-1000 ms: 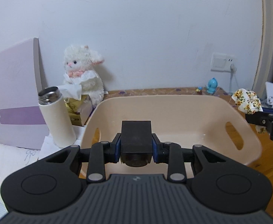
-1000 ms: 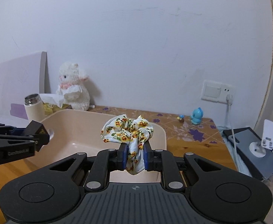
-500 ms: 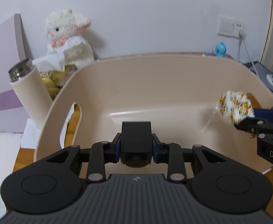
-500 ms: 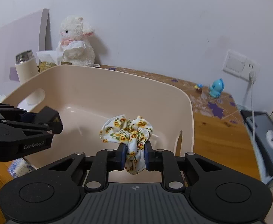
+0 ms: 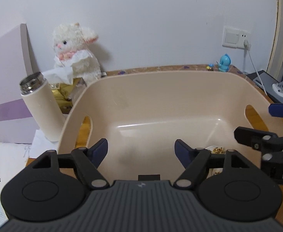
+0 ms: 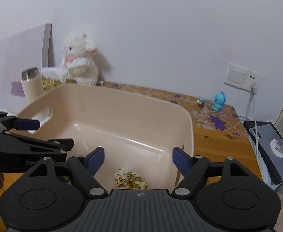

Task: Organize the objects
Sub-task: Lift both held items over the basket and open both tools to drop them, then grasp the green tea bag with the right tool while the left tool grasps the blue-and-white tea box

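A beige plastic tub point(image 5: 172, 96) with handle slots stands on the wooden table; it also shows in the right wrist view point(image 6: 122, 112). A floral scrunchie point(image 6: 130, 178) lies on the tub floor below my open right gripper point(image 6: 138, 158); a bit of it shows in the left wrist view point(image 5: 217, 150). A small black box point(image 5: 149, 177) lies on the tub floor, mostly hidden under my open left gripper point(image 5: 141, 148). Both grippers hover over the tub's near side, empty.
A cream thermos point(image 5: 41, 106), a tissue box point(image 5: 64, 92) and a white plush lamb point(image 5: 75, 54) stand left of the tub. A blue toy point(image 6: 217, 101), a wall socket with cable point(image 6: 242, 76) and a phone stand point(image 6: 282, 145) are to the right.
Both grippers opened. The right one let the scrunchie fall into the tub; the left one released the black box, which now lies below it.
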Motion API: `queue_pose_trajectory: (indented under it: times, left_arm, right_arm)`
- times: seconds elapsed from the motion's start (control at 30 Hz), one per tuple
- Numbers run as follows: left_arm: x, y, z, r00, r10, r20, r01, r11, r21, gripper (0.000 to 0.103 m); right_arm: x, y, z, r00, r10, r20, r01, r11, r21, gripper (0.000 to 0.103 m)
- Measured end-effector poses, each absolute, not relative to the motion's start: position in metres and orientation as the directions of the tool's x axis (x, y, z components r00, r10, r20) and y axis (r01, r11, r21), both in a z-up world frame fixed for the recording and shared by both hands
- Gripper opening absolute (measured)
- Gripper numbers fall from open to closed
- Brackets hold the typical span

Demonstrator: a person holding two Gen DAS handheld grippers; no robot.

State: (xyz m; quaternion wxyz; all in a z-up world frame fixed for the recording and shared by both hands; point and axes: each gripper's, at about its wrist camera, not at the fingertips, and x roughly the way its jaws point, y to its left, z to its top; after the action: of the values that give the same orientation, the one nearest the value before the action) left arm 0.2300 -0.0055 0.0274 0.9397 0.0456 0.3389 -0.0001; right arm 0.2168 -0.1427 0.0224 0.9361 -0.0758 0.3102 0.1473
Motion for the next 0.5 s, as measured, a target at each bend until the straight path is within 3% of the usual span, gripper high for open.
queue_pose_trajectory:
  times: [0.1, 0.5]
  left_arm:
    - [0.219, -0.004, 0.038, 0.784, 0.033, -0.619, 0.023, 0.996, 0.083, 0.081]
    - [0.16, 0.008, 0.059, 0.799, 0.041, -0.6, 0.007, 0.997, 0.077, 0.087]
  right_arm:
    - [0.206, -0.148, 0.034, 0.78, 0.238, -0.578, -0.314, 0.949, -0.032, 0.1]
    - [0.153, -0.164, 0.051, 0.794, 0.247, -0.555, -0.291, 0.957, 0.01, 0.103]
